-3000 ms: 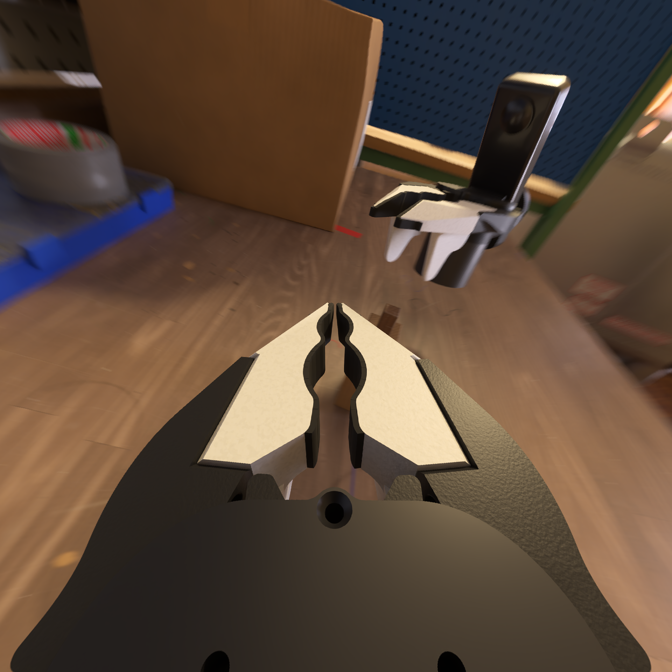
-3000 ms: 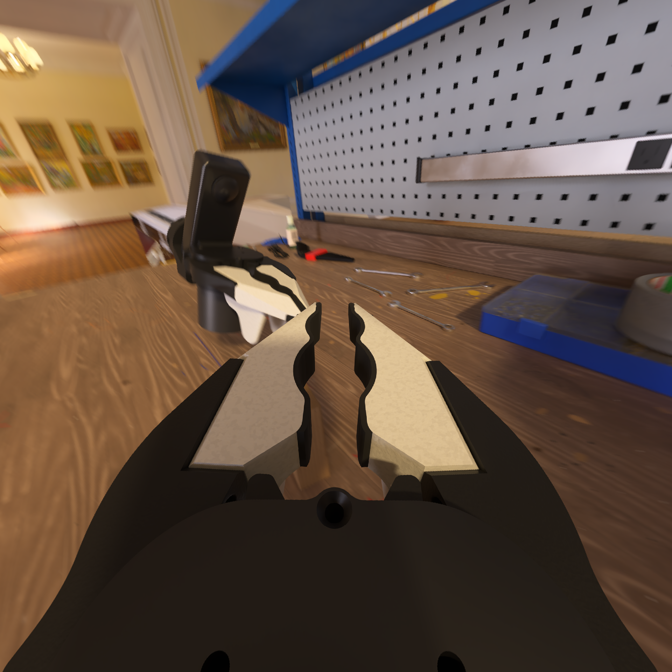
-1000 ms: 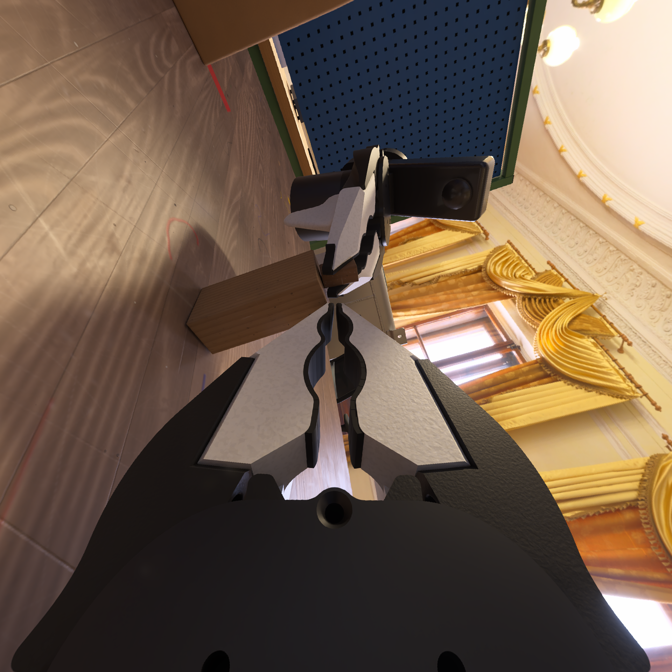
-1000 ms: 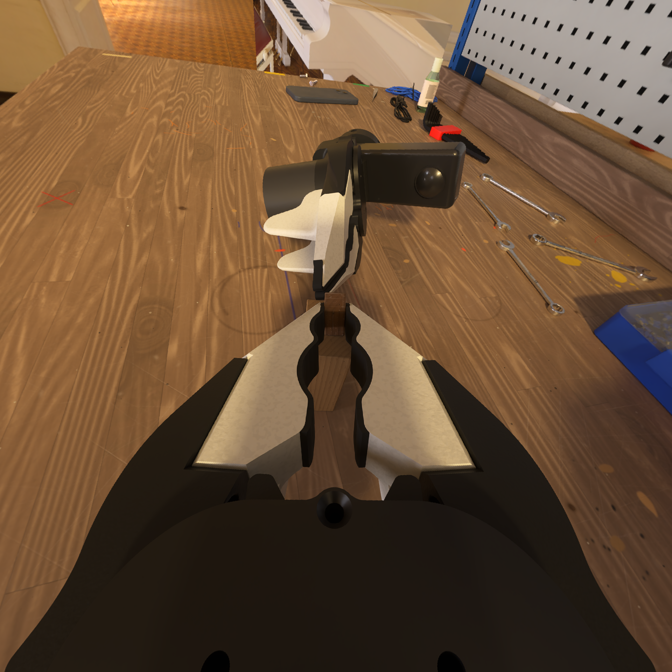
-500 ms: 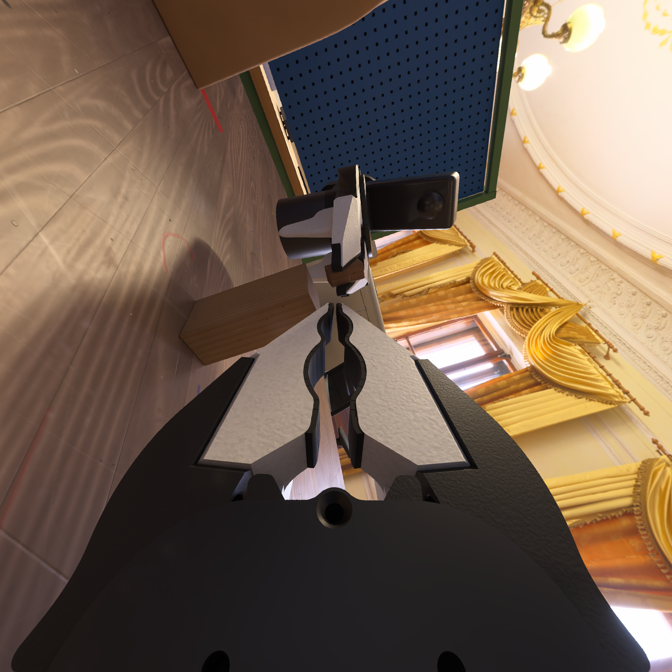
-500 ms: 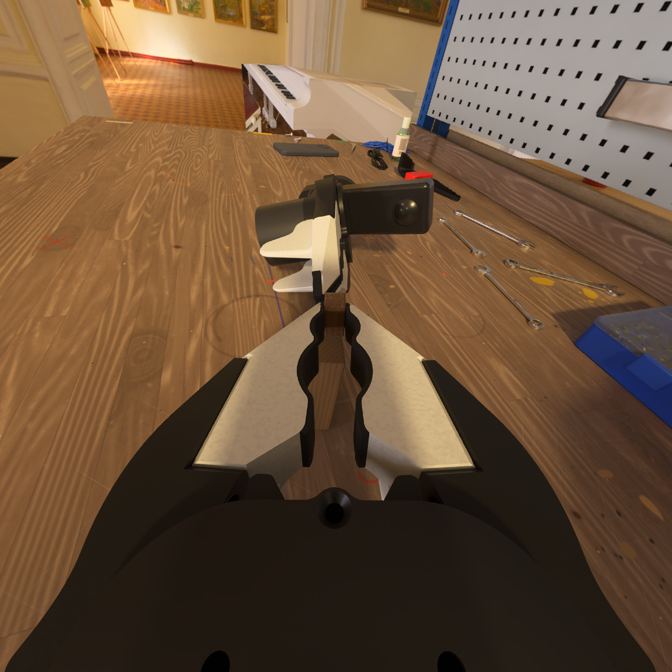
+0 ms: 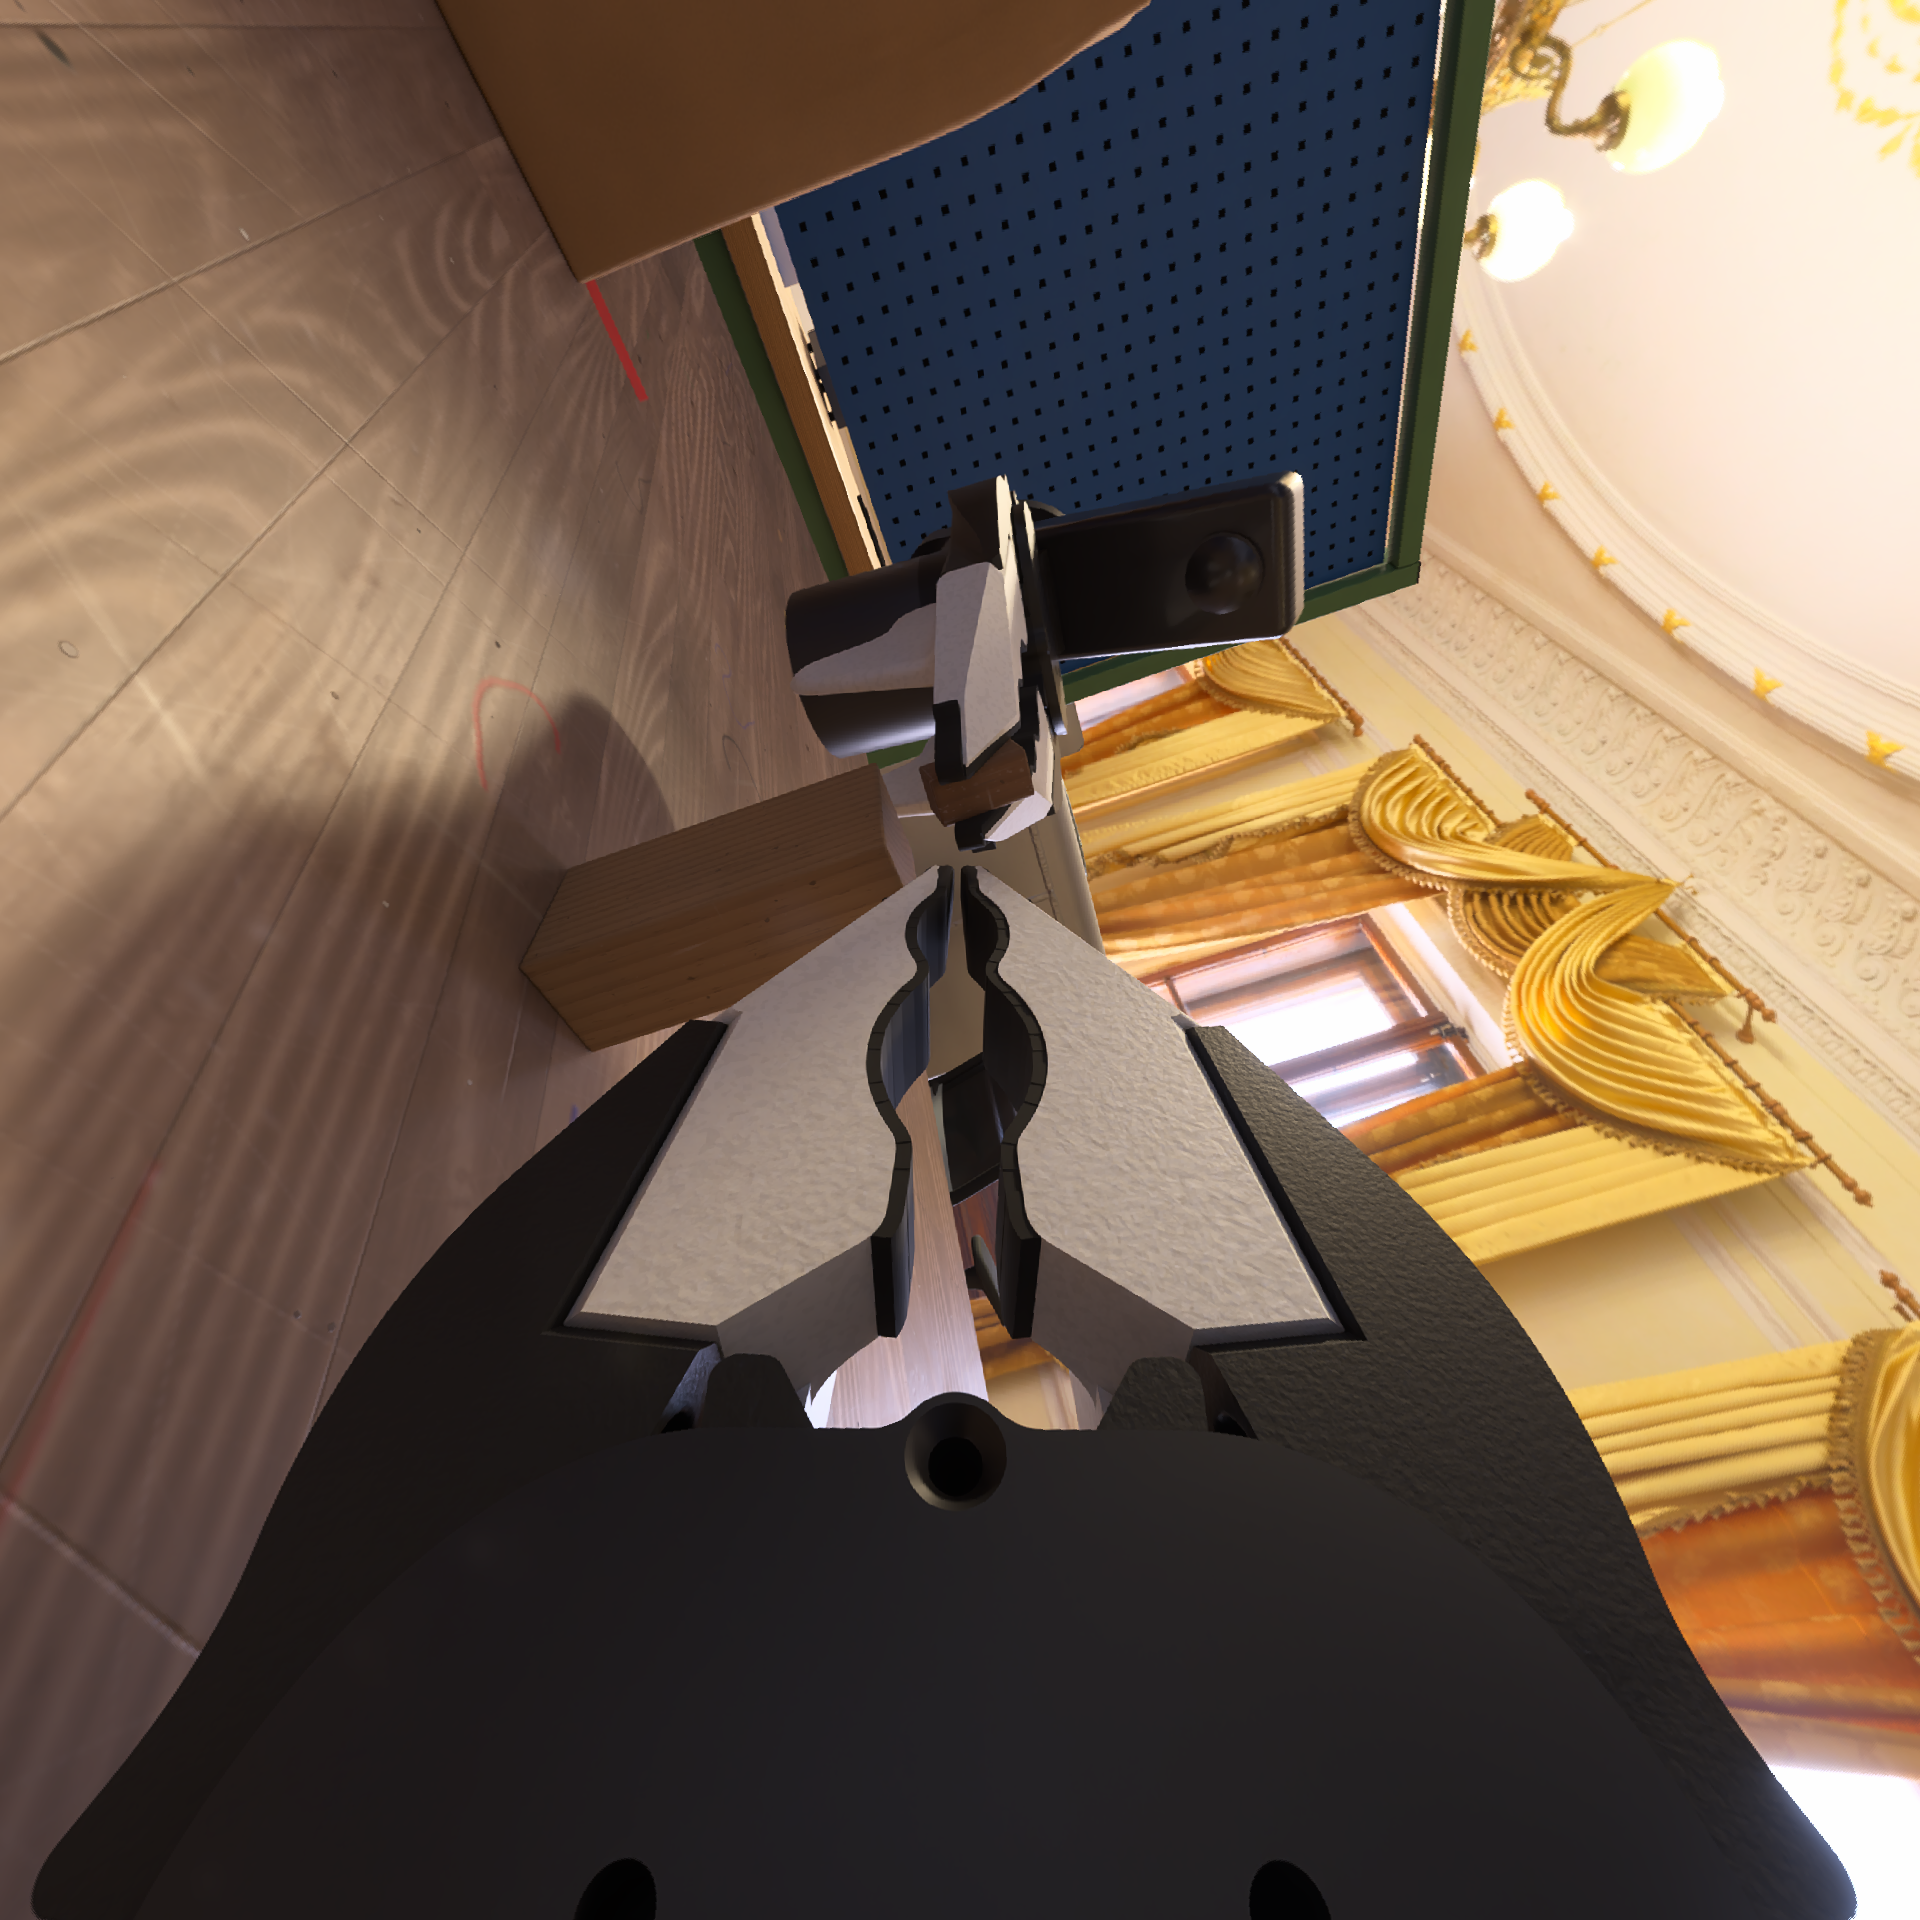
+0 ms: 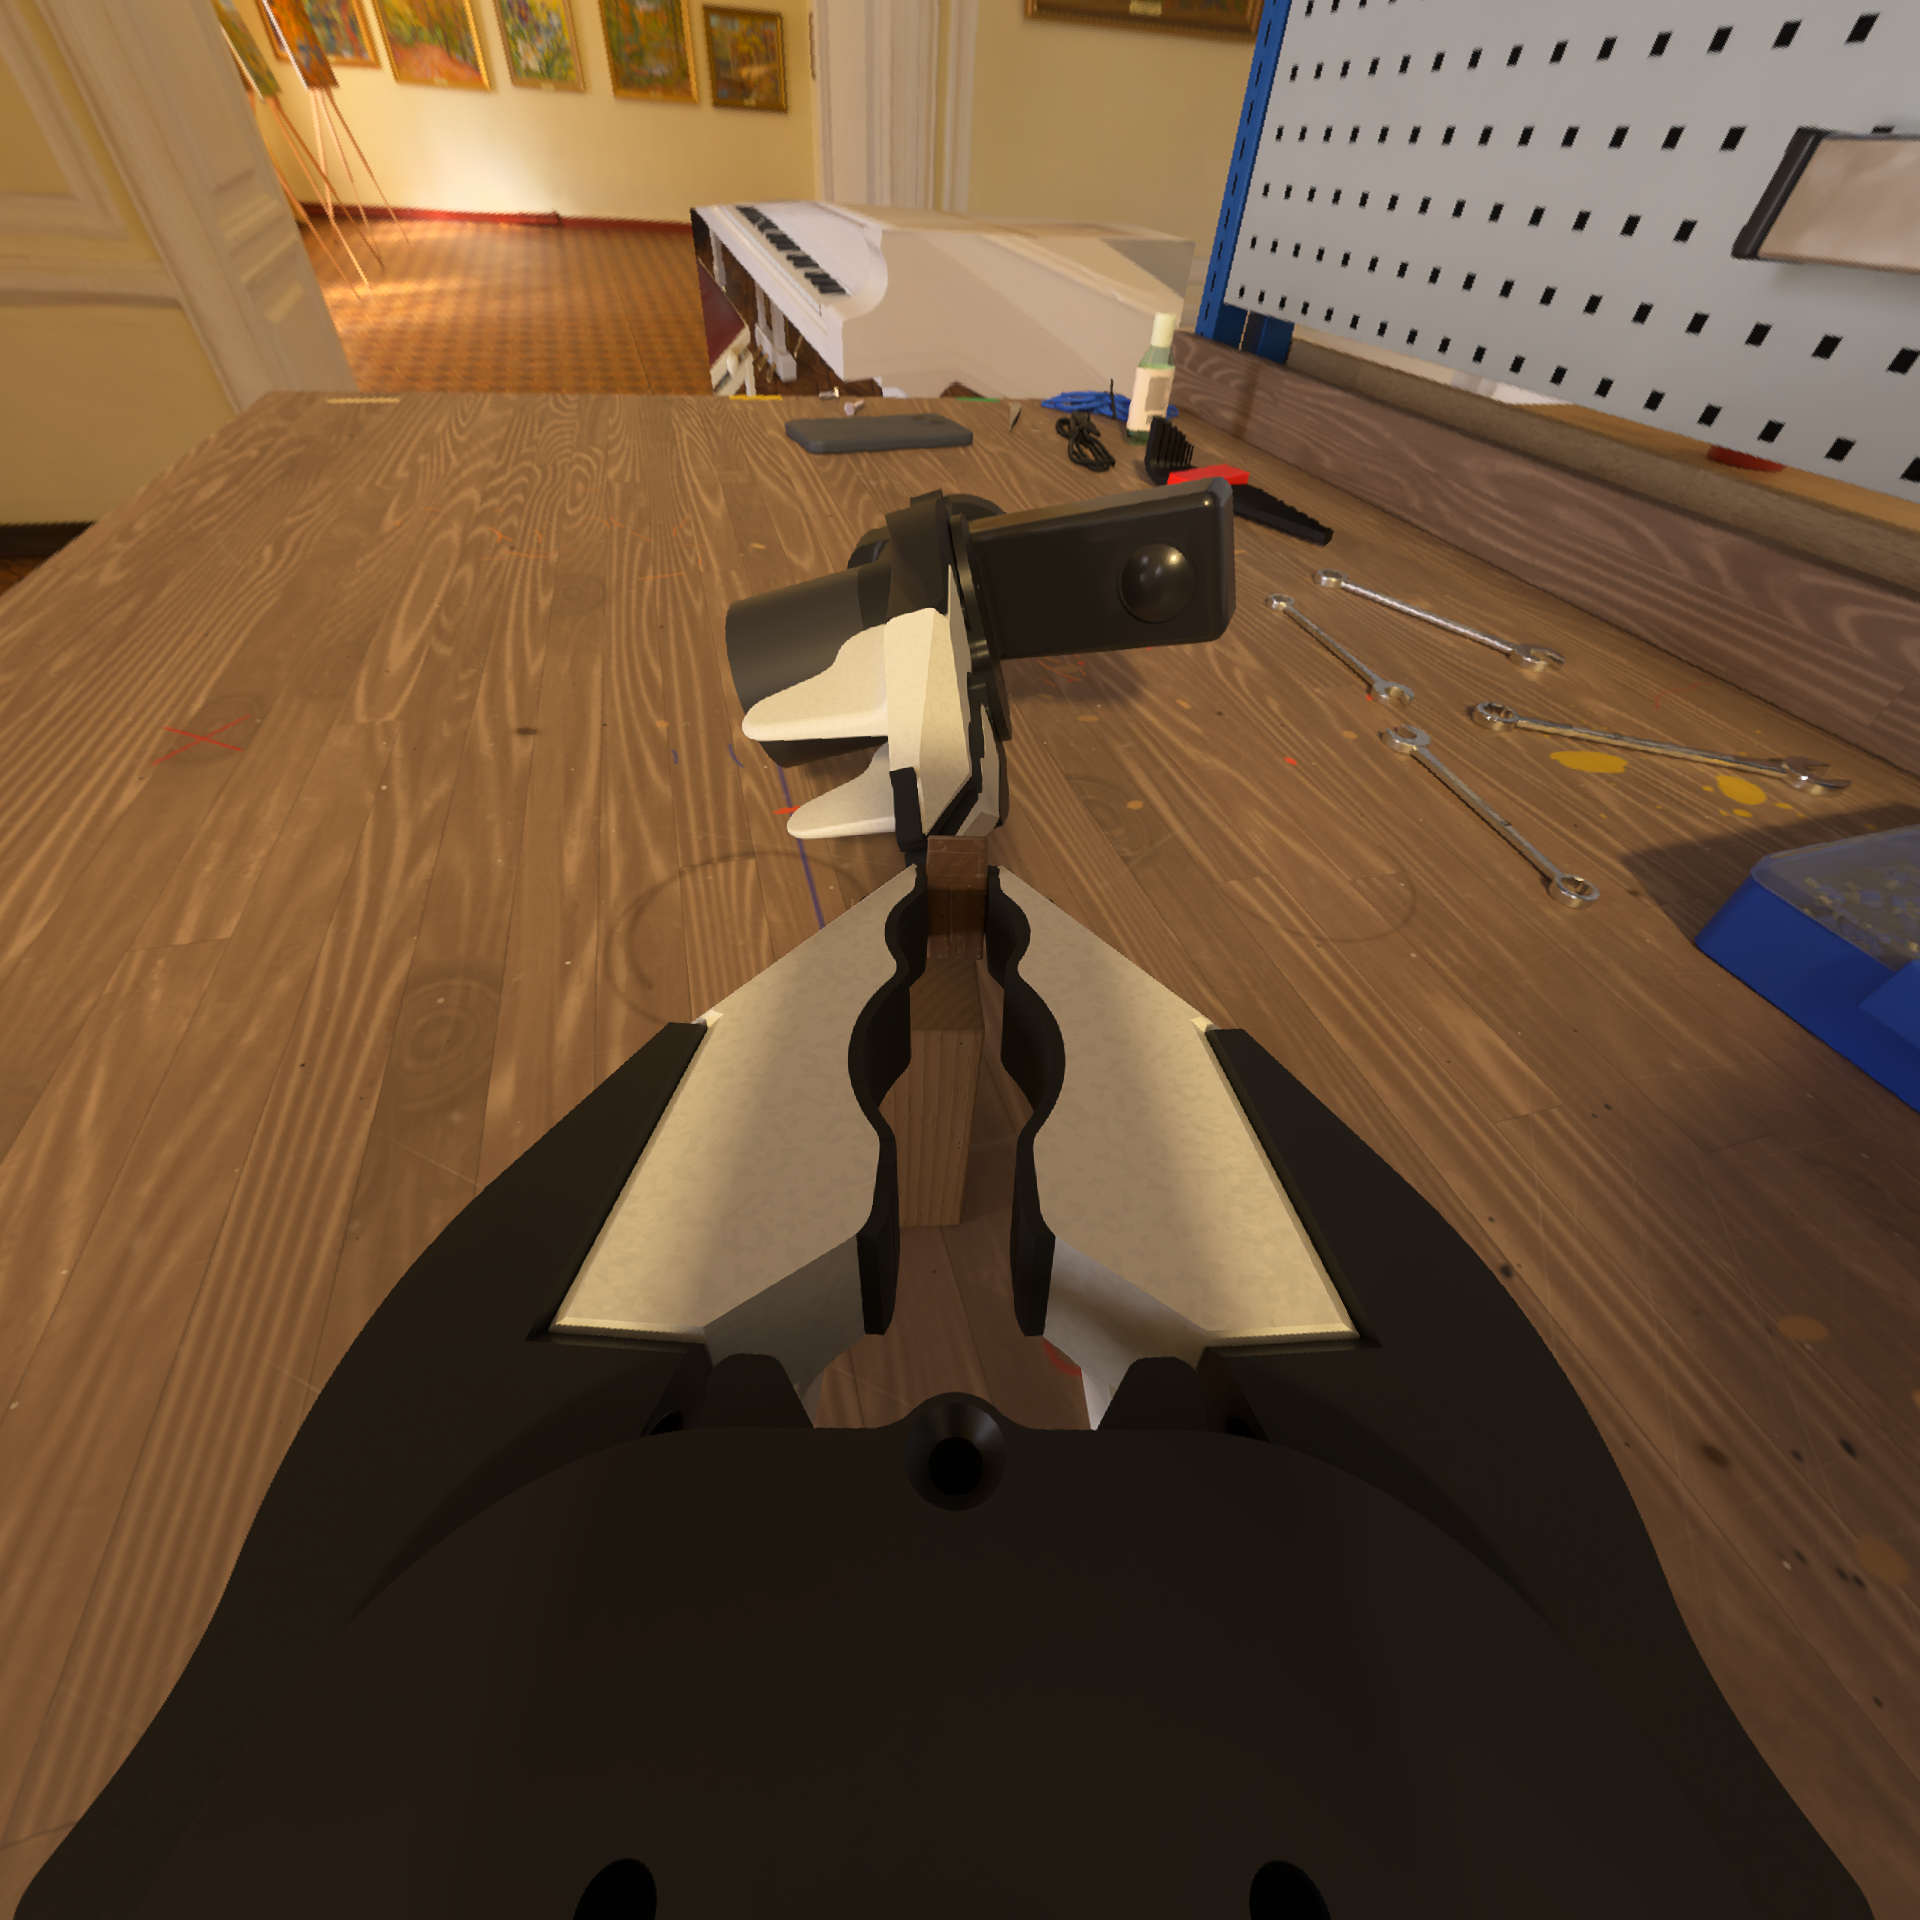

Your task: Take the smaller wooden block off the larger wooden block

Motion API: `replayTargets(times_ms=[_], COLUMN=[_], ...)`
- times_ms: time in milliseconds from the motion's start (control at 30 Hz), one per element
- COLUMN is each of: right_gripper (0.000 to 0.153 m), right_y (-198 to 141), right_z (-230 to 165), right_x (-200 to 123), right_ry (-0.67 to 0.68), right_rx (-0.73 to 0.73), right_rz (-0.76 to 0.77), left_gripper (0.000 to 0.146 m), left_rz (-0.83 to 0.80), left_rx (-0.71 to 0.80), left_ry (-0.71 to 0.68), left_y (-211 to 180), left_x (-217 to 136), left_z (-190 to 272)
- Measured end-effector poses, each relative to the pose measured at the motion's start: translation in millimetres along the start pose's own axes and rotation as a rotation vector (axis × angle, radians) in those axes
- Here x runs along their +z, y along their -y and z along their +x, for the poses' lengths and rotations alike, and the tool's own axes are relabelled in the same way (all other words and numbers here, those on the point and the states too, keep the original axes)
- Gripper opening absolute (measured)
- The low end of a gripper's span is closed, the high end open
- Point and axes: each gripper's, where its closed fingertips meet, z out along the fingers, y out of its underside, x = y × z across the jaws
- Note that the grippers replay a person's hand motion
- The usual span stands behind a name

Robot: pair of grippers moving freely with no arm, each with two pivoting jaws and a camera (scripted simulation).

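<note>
The larger wooden block (image 7: pixel 717 914), pale and upright, stands on the wooden bench; in the right wrist view it (image 8: pixel 940 1112) shows below my fingers. The smaller wooden block (image 8: pixel 954 899) is dark brown. My right gripper (image 8: pixel 953 883) is shut on it and holds it just above the larger block's top, with a small gap that shows in the left wrist view (image 7: pixel 977 795). My left gripper (image 7: pixel 956 881) is shut and empty, rolled on its side. Its tips point at the smaller block from the opposite side, close to it.
A cardboard box (image 7: pixel 779 104) and a blue pegboard (image 7: pixel 1122 312) stand beyond the block. In the right wrist view, several wrenches (image 8: pixel 1486 800) and a blue parts bin (image 8: pixel 1829 935) lie to the right. A phone (image 8: pixel 878 431), a bottle (image 8: pixel 1153 374) and hex keys (image 8: pixel 1247 499) are far back.
Since 3 s ago both grippers closed in on the blocks and the left one rolled sideways. In the last second the right gripper lifted the smaller block off the larger one.
</note>
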Motion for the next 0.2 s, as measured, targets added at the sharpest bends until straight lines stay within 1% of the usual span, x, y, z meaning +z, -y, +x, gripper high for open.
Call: replayTargets(times_ms=[100, 200], right_gripper=[0.01, 0.01], right_y=[0.4, -1.3], right_z=[0.0, -0.5], right_x=[-0.4, -0.5], right_ry=[-0.005, -0.012], right_rx=[-0.008, -0.039], right_rz=[0.02, 0.006], left_gripper=[0.001, 0.001], left_rz=[0.004, -0.002], left_rx=[0.008, 0.005], left_ry=[0.003, 0.009], left_y=[0.1, -0.9], left_x=[0.2, 0.4], left_z=[0.8, -0.3])
